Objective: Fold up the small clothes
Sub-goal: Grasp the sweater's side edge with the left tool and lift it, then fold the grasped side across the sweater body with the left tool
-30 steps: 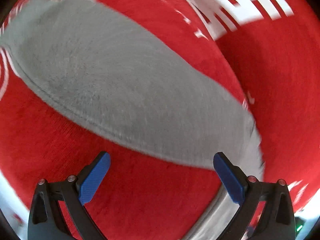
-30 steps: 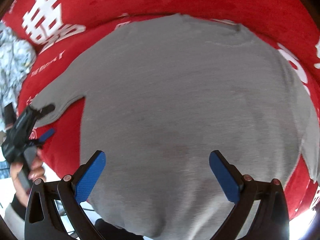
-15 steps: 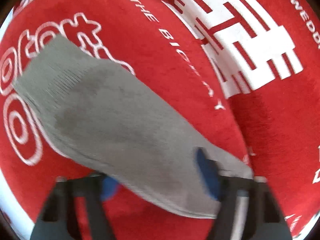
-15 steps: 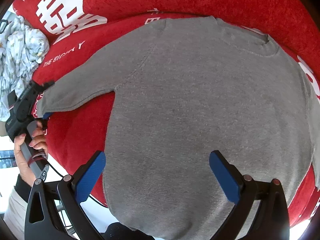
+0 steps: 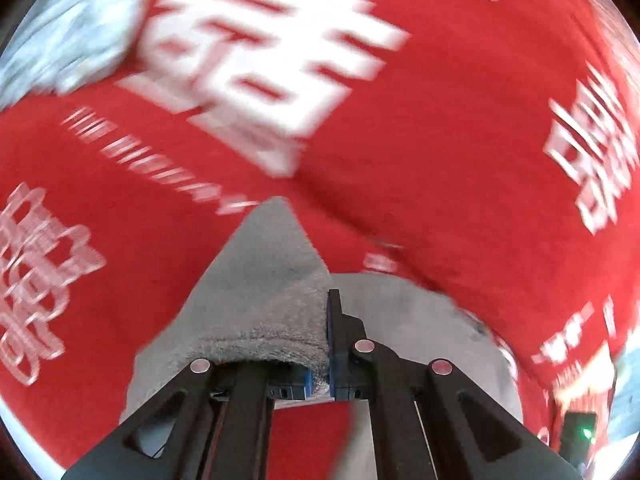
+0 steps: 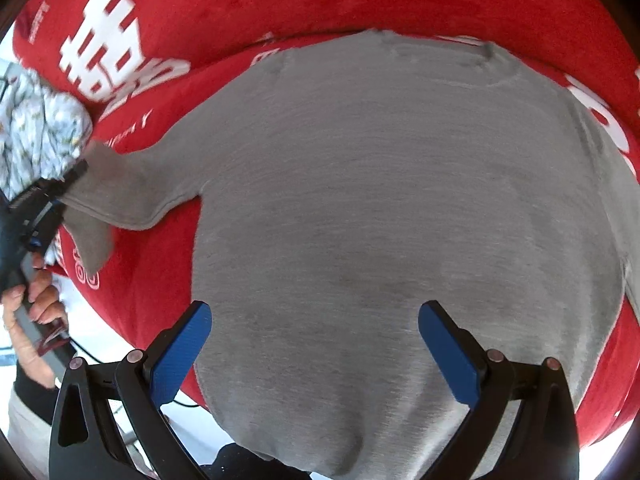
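A small grey sweater (image 6: 392, 200) lies spread flat on a red cloth (image 6: 320, 0) with white lettering. My right gripper (image 6: 314, 354) hovers open over the sweater's lower body, nothing between its blue pads. Far left in the right wrist view, my left gripper (image 6: 60, 184), held by a hand (image 6: 36, 300), is shut on the sweater's left sleeve (image 6: 120, 192) and lifts its cuff off the cloth. In the left wrist view my left gripper (image 5: 324, 344) pinches the grey sleeve (image 5: 268, 280), which drapes over the left finger and hides it.
A crumpled pale patterned garment (image 6: 40, 140) lies at the cloth's left edge, just behind the lifted sleeve; it also shows blurred as the patterned garment (image 5: 68, 40) in the left wrist view. White floor (image 6: 104, 344) shows beyond the cloth's near left edge.
My left gripper went from open over the sleeve to shut on its cuff and rose, lifting the sleeve end off the cloth. My right gripper stayed open above the sweater's body.
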A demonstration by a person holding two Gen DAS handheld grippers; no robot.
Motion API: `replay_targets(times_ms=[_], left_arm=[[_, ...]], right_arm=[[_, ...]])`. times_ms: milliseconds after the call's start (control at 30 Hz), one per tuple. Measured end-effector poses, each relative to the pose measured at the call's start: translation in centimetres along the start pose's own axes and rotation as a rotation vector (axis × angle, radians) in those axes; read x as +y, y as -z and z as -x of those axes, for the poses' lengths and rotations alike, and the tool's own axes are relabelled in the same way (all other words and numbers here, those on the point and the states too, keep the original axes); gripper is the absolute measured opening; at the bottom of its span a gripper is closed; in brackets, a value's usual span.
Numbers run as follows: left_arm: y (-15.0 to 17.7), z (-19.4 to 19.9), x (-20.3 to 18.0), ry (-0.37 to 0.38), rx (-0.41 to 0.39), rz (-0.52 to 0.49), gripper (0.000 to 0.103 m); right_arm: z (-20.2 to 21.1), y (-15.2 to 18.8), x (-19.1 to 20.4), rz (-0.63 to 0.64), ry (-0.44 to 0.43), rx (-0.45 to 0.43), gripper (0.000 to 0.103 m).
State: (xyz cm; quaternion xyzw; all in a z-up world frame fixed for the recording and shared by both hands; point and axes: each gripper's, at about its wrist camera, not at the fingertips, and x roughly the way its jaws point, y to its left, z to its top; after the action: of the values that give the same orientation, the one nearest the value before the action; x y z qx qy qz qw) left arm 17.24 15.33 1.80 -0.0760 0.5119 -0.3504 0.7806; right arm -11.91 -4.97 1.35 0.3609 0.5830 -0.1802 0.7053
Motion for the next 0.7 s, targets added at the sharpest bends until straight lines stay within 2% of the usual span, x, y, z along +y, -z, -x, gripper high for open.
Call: replay_targets(times_ms=[167, 300, 400, 467, 500, 533, 567, 600, 700], left_arm=[[0.6, -2.9, -10.9, 0.122, 0.041, -0.173, 0.006], [4.0, -7.8, -19.7, 0.186, 0.149, -0.294, 0.006], [7.6, -11.5, -23.8, 0.137, 0.231, -0.407, 0.006], [9.8, -13.7, -25.2, 0.063, 0.271, -0.471, 0.006], [10.9, -14.8, -25.4, 0.035, 0.308, -0.498, 0.01], [12.0, -15.7, -25.6, 0.008, 0.341, -0.519, 0.033], [12.9, -16.6, -25.7, -0.038, 0.375, -0.536, 0.051], [13.5, -16.8, -25.4, -0.068, 0.38, -0.546, 0.077], [14.2, -15.4, -24.7, -0.091, 0.37, -0.581, 0.078]], right_arm=[[2.5, 0.3, -4.9, -0.099, -0.006, -0.061, 0.103], [3.9, 0.6, -9.4, -0.191, 0.007, -0.096, 0.103], [4.1, 1.2, -13.2, -0.288, 0.012, -0.1, 0.103], [3.9, 1.8, -15.0, -0.341, 0.012, -0.095, 0.103], [3.7, 2.0, -15.9, -0.362, 0.013, -0.091, 0.103], [3.5, 2.2, -16.7, -0.381, 0.016, -0.086, 0.103], [3.3, 2.4, -17.4, -0.399, 0.016, -0.08, 0.103], [3.1, 2.6, -18.0, -0.415, 0.017, -0.071, 0.103], [2.9, 2.6, -18.5, -0.436, 0.033, -0.06, 0.103]])
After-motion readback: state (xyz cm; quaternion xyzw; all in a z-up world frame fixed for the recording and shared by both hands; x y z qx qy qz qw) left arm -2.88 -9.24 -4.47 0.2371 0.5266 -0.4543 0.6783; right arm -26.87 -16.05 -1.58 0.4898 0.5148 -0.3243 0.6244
